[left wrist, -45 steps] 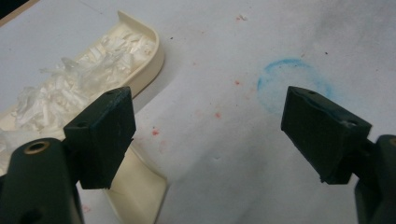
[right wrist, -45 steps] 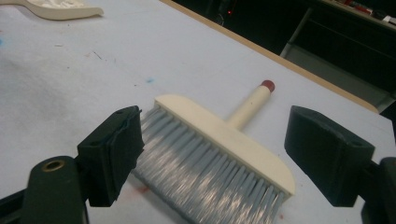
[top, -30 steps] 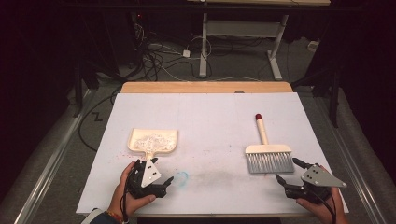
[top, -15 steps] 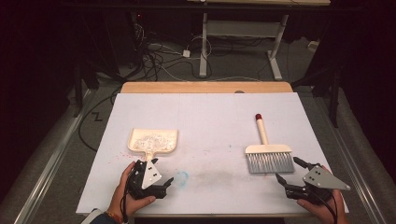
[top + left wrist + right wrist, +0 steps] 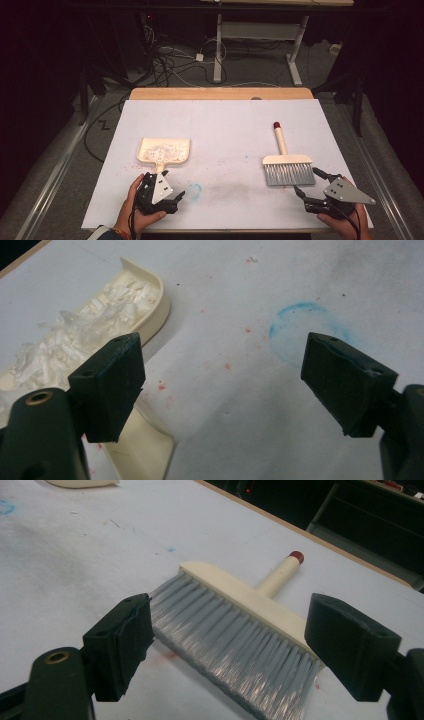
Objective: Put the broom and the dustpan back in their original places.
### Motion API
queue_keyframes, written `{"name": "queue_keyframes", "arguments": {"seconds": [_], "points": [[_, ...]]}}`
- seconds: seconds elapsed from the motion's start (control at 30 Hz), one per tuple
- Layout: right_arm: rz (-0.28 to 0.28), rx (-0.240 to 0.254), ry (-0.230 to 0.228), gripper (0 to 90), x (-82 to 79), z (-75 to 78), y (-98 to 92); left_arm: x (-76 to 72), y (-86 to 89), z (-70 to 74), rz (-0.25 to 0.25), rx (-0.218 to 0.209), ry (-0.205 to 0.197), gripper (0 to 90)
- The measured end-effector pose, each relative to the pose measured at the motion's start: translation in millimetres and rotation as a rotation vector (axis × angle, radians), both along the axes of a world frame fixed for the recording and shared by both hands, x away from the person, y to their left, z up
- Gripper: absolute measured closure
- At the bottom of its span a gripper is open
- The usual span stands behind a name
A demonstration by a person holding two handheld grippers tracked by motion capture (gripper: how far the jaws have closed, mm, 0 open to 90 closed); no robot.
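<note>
Left gripper (image 5: 170,192) near the dustpan (image 5: 164,150) and right gripper (image 5: 310,186) near the brush (image 5: 288,165) both hold jaws wide.

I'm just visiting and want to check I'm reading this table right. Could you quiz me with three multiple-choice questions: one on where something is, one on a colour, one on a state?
1. Where does the cream plastic dustpan lie?
A. on the table's left side, just ahead of the left hand-held gripper
B. on the floor
C. on top of the brush

2. What colour is the tip of the cream-handled brush with grey bristles?
A. green
B. dark red
C. yellow

3. What is the dustpan's state?
A. empty
B. upside down
C. holding white shreds

Answers:
1. A, the high view shows it on the white table cover by the left hand.
2. B, the red cap shows at the handle's end.
3. C, the left gripper view shows the shreds piled inside it.
</note>
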State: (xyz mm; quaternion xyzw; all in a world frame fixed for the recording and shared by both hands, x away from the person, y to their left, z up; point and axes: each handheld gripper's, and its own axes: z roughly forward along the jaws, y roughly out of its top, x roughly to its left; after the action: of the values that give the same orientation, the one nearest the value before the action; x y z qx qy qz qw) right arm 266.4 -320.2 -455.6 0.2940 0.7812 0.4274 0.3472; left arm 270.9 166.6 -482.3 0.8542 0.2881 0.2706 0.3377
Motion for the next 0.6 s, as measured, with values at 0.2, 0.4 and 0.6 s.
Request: {"name": "queue_keyframes", "arguments": {"seconds": [0.2, 0.4, 0.6], "points": [[0.001, 0.001, 0.000, 20.0, -0.5, 0.6, 0.1, 1.6, -0.8, 0.0, -0.007, 0.003, -0.002, 17.2], [-0.002, -0.002, 0.001, 20.0, -0.5, 0.4, -0.4, 5.0, -2.7, -0.7, -0.010, 0.001, -0.002, 17.2], [0.000, -0.004, -0.002, 20.0, -2.9, 0.6, -1.3, 6.4, -4.7, 0.1, -0.014, 0.006, -0.005, 17.2]]}}
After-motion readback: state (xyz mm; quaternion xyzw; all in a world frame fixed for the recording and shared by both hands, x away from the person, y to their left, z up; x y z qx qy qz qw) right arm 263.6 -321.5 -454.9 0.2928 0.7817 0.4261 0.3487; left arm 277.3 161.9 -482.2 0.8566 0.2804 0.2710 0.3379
